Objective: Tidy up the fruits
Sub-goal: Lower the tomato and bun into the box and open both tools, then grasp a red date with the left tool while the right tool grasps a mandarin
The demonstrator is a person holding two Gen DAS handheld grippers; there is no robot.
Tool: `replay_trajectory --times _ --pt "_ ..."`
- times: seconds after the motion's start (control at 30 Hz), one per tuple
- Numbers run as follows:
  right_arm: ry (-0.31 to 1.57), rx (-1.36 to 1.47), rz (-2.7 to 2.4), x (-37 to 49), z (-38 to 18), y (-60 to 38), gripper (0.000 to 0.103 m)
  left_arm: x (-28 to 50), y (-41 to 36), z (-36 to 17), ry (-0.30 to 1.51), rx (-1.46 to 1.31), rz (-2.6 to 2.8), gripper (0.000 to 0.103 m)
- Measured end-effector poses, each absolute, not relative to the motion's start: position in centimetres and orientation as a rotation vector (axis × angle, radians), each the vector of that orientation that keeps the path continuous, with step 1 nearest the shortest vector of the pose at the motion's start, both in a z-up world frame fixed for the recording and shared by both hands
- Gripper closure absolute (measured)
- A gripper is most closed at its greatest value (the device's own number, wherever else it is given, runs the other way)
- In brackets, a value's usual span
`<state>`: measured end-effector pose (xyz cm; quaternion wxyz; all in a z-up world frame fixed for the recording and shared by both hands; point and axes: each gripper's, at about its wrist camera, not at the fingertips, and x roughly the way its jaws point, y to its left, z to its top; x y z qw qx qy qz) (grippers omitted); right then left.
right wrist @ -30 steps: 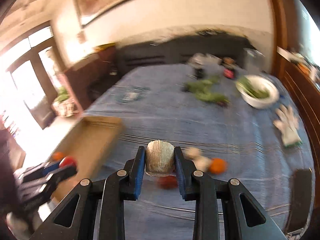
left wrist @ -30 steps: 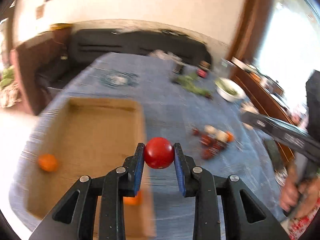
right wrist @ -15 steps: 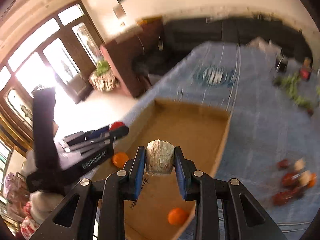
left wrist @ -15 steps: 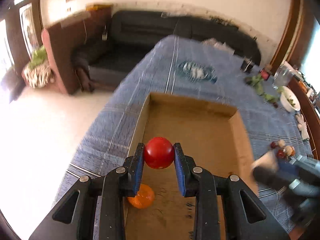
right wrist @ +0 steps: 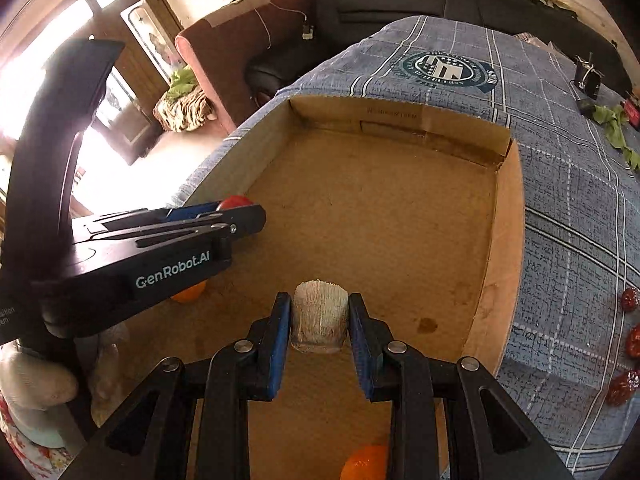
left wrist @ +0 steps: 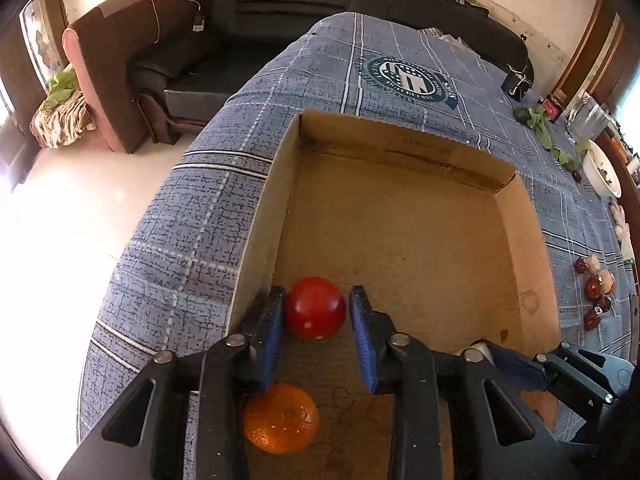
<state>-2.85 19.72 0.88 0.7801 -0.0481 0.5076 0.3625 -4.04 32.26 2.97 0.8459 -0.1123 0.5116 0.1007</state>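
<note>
Fruit delivery into the box [left wrist: 400,216].
Left gripper [left wrist: 318,316] jaws just parted around tomato [left wrist: 316,313]; right gripper [right wrist: 319,320] clamps pale fruit [right wrist: 320,318].

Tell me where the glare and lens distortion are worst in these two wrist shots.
Left wrist view: floor at left blown out white; blue cloth lines bow with fisheye curve. Right wrist view: window glares behind the left gripper; cardboard box stays sharp.

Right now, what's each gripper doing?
Left gripper: jaws just been opening; round red fruit sits loose between them.
Right gripper: closed on a pale ribbed cylindrical object.
</note>
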Motion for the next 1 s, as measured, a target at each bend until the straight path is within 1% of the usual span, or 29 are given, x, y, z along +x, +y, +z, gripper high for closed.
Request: replay_trajectory --times 0.03,0.1,0.13,0.17,0.23,0.3,0.33,0.37,0.43,0.47,0.53,0.6,0.73,0.9,1.0 --pt "1.098 -0.103 0.782 -2.8 0.9 19.6 0.069 -4.0 32.2 3.0 1.077 -0.237 0.213 0.068" --pt "1.090 -0.098 0.786 -2.7 1.1 19.5 0.061 -4.1 32.2 3.2 1.065 -0.238 0.218 0.065" --pt "1.079 -0.094 0.787 -3.0 1.6 19.3 0.054 -4.2 32.2 3.4 1.056 -0.248 0.217 0.064" --pt "1.069 -0.093 0.787 -3.1 1.8 19.1 0.051 -4.2 32.2 3.6 1.046 -0.260 0.217 0.061" --pt "1.039 -0.087 0.787 -3.6 2.8 18.6 0.051 -4.9 32.3 4.3 1.014 -0.286 0.230 0.058" --pt "0.997 -0.067 0.789 -4.1 4.0 17.4 0.051 -6.2 32.3 5.1 0.948 -0.310 0.262 0.053" --pt "0.966 -0.052 0.786 -4.5 4.8 16.3 0.049 -7.3 32.3 5.7 0.899 -0.327 0.270 0.053" --pt "0.946 -0.043 0.779 -4.8 5.2 15.4 0.045 -8.2 32.2 6.1 0.850 -0.349 0.267 0.052" --pt "0.909 -0.024 0.759 -5.3 6.0 13.5 0.041 -10.4 32.1 6.7 0.767 -0.398 0.263 0.045" --pt "0.892 -0.014 0.746 -5.6 6.4 12.2 0.041 -11.2 31.8 6.7 0.732 -0.408 0.258 0.042" --pt "0.871 0.001 0.720 -5.8 6.9 10.2 0.041 -11.7 31.2 6.6 0.695 -0.385 0.264 0.042" --pt "0.855 0.022 0.687 -5.9 7.3 8.0 0.041 -10.8 30.7 6.1 0.710 -0.333 0.282 0.042" --pt "0.835 0.065 0.616 -5.7 8.0 3.9 0.041 -8.7 30.4 6.1 0.706 -0.326 0.274 0.042" --pt "0.830 0.109 0.513 -4.6 8.3 -1.3 0.041 -5.9 30.4 5.1 0.771 -0.309 0.271 0.042" --pt "0.812 0.115 0.457 -4.6 8.7 -4.5 0.041 -7.2 30.0 7.0 0.743 -0.345 0.244 0.042"
